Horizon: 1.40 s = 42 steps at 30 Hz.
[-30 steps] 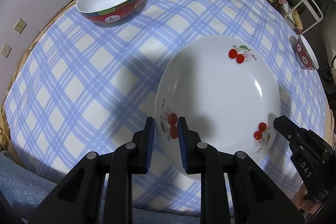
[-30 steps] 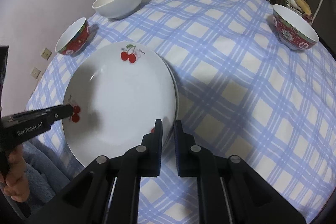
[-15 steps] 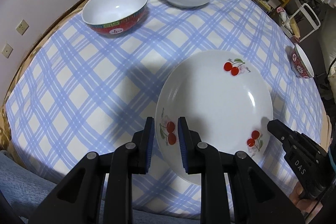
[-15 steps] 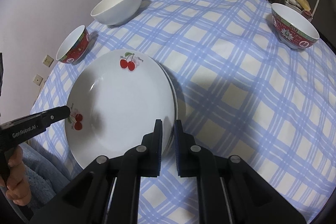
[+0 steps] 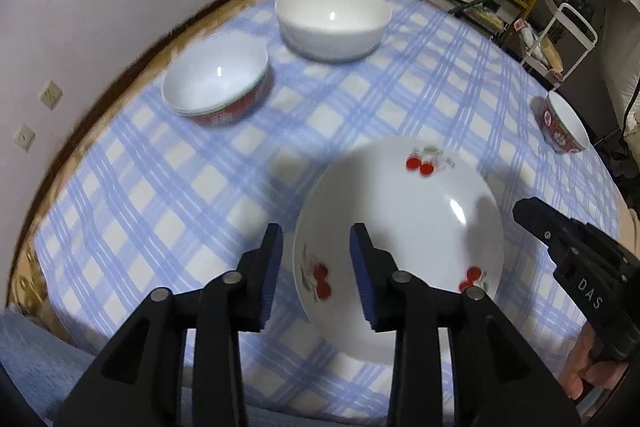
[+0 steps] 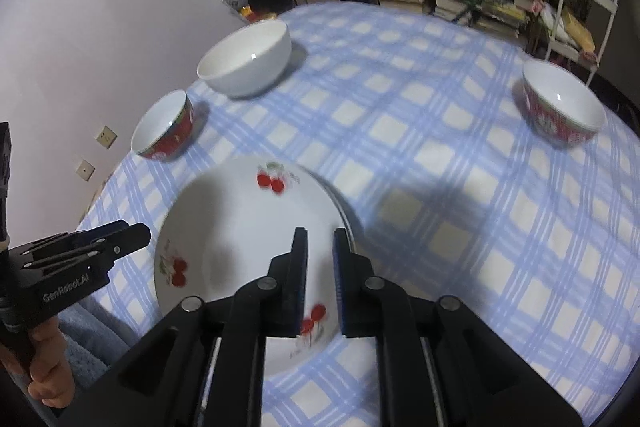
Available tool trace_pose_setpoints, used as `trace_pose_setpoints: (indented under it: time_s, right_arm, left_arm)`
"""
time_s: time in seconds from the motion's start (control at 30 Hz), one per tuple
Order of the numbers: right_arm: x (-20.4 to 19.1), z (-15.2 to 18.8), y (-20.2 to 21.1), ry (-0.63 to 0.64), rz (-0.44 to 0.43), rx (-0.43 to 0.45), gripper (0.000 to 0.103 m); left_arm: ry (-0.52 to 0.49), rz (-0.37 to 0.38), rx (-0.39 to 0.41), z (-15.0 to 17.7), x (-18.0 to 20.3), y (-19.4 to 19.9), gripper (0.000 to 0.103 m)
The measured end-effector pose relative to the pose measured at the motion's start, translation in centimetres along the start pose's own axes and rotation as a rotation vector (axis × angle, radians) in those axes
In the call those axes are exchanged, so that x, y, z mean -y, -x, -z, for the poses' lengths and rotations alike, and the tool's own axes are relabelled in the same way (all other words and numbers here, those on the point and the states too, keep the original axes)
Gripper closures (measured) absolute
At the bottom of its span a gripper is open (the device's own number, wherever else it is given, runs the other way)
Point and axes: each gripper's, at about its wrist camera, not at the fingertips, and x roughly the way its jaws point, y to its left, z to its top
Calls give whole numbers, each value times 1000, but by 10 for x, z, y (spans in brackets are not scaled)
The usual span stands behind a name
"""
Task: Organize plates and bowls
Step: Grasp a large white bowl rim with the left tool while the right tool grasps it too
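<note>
Both wrist views look steeply down, near; share blurred cherry plate (image 5: 400,227).

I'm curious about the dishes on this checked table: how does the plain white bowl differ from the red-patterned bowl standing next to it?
The plain white bowl is wider and white all over; the red-patterned bowl beside it is smaller, with a red decorated outside. The white bowl stands farther back on the blue checked tablecloth, the red-patterned bowl nearer the table's edge by the wall. Both stand upright, apart, empty, with white glossy insides.

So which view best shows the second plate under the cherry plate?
The right wrist view: the lower plate's rim peeks out beside the cherry plate. The left wrist view shows only the cherry plate.
</note>
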Motion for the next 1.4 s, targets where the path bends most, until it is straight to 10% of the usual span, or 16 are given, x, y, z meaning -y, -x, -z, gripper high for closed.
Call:
trace_pose_setpoints:
  time_s: [0.47, 1.0, 1.4]
  right_arm:
    - [-16, -80, -15, 42, -26, 97, 13]
    - [-35, -178, -95, 43, -59, 80, 12]
    - [-41, -194, -161, -41, -85, -70, 40]
  left_arm:
    - [-37, -85, 139, -83, -21, 12, 26]
    - [112, -10, 99, -207, -56, -86, 26]
    - [103, 47, -66, -229, -58, -152, 36]
